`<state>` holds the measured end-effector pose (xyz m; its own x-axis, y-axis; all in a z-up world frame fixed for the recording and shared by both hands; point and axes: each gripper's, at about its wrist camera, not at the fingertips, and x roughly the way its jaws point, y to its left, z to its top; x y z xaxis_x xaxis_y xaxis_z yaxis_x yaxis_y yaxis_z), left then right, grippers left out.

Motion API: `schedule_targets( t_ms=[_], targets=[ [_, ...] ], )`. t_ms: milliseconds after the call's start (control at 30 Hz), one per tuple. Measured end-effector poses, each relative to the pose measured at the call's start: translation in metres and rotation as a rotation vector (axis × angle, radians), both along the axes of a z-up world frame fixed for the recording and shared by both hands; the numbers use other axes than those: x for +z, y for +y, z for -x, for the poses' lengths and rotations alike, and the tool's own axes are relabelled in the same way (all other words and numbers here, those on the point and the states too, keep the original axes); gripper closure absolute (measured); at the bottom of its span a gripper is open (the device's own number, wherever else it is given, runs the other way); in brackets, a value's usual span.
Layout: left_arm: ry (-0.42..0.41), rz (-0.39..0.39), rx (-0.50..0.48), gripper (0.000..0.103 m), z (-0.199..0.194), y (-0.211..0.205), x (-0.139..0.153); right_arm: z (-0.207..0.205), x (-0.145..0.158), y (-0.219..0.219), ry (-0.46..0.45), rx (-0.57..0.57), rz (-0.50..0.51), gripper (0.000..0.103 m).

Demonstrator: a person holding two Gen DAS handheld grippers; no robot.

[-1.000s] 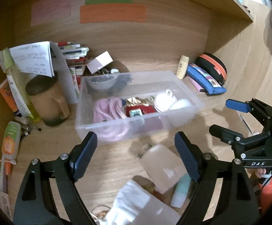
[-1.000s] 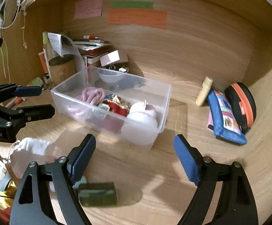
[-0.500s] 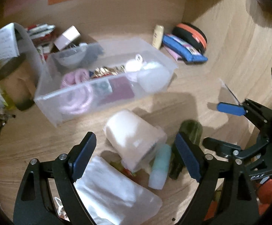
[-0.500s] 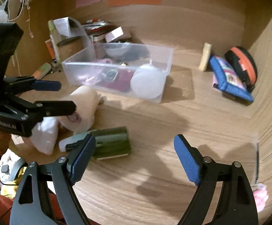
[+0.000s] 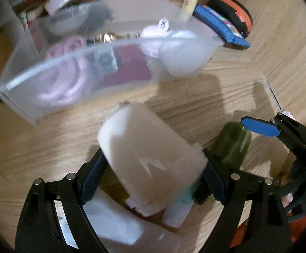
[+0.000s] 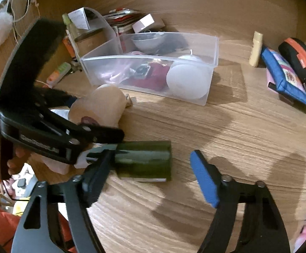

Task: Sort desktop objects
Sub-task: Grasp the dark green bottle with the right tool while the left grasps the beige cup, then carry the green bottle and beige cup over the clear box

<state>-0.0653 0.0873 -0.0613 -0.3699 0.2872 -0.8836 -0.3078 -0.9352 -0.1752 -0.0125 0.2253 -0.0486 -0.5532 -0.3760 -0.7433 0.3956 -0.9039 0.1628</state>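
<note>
While one clear bin (image 6: 212, 48) sits behind, left gripper (image 5: 153, 175) spread around one pale roll (image 5: 148, 151); right gripper (image 6: 150, 175) wide, empty, beside one green bottle (image 6: 144, 162).

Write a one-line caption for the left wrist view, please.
Left gripper straddles a pale roll before the clear bin.

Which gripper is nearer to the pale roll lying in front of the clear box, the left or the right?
Left. The left gripper has its jaws around the pale roll. The right gripper is beside it, open over the green bottle.
</note>
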Motion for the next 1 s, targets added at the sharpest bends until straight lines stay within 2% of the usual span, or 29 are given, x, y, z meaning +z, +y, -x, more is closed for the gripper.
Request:
schedule_targets(
  t_ms=[33,100,267,400,500,667,1000],
  targets=[
    [0.024,0.017,0.01,0.016,-0.002,0.001,0.0,0.002,0.0,0.001,-0.007,0.002,0.013,0.036],
    [0.036,0.024,0.02,0.017,-0.003,0.003,0.0,0.004,-0.001,0.005,-0.017,0.006,0.035,0.046],
    [0.067,0.014,0.052,0.019,-0.005,0.001,-0.001,0.007,-0.002,0.012,0.001,-0.02,0.029,0.046],
    [0.112,0.028,0.06,0.027,-0.01,-0.001,0.002,0.009,0.0,0.019,0.008,-0.033,0.036,0.047],
    [0.122,0.004,0.048,0.027,-0.011,-0.001,0.004,0.008,0.005,0.023,0.021,-0.047,0.036,0.047],
    [0.178,0.008,0.056,0.027,-0.018,0.0,0.013,0.009,0.016,0.028,0.047,-0.071,0.038,0.047],
    [0.291,-0.028,0.054,0.027,-0.038,-0.004,0.048,0.011,0.045,0.036,0.12,-0.1,0.046,0.047]
  ],
)
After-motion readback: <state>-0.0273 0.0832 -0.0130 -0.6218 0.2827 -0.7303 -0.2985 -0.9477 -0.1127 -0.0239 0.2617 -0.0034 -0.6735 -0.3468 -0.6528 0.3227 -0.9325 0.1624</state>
